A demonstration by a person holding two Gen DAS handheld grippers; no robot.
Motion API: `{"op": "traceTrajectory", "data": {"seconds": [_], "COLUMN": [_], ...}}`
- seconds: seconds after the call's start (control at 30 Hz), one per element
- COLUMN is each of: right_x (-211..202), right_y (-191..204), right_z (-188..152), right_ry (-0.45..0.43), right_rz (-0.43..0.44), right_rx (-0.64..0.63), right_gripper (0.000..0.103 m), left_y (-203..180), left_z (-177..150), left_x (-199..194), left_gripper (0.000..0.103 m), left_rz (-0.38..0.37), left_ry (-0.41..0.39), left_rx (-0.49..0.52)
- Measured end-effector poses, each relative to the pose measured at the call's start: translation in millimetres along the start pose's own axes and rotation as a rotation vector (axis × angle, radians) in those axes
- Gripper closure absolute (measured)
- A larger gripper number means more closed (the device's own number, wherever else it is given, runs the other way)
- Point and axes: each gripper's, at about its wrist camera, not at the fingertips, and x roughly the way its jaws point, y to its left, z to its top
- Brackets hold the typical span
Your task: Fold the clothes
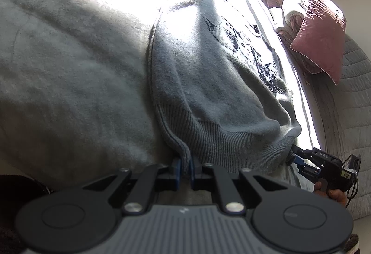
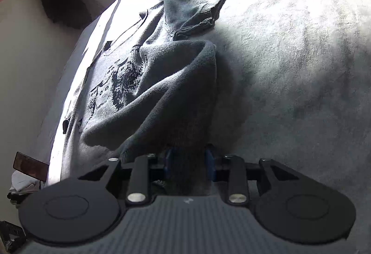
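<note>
Sweater [image 1: 208, 82] lies rumpled on the bed [image 1: 69, 56], barely folded; left gripper [image 1: 184, 169] pinches its hem, right gripper [image 2: 189, 161] fingers apart around cloth

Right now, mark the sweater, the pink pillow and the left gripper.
sweater [image 1: 208, 82]: left wrist view, on the grey body fabric beside the dark print.
pink pillow [image 1: 322, 33]: left wrist view, on the middle of its face.
left gripper [image 1: 184, 167]: left wrist view, between the fingertips, shut on the ribbed hem.

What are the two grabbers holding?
The left gripper pinches the sweater's ribbed hem. The right gripper is open around the sweater, not pinching it.
</note>
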Motion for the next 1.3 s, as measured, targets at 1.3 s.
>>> {"op": "traceTrajectory", "data": {"seconds": [1.3], "right_x": [-42.5], "right_y": [33.4], "right_z": [-50.8], "right_ry": [0.227], "right_rz": [-0.093], "right_rx": [-0.469], "right_gripper": [0.096], "left_y": [-0.2], "left_z": [4.4], "left_x": [-29.5], "left_gripper": [0.096], "left_rz": [0.211], "left_ry": [0.072], "left_rx": [0.238]}}
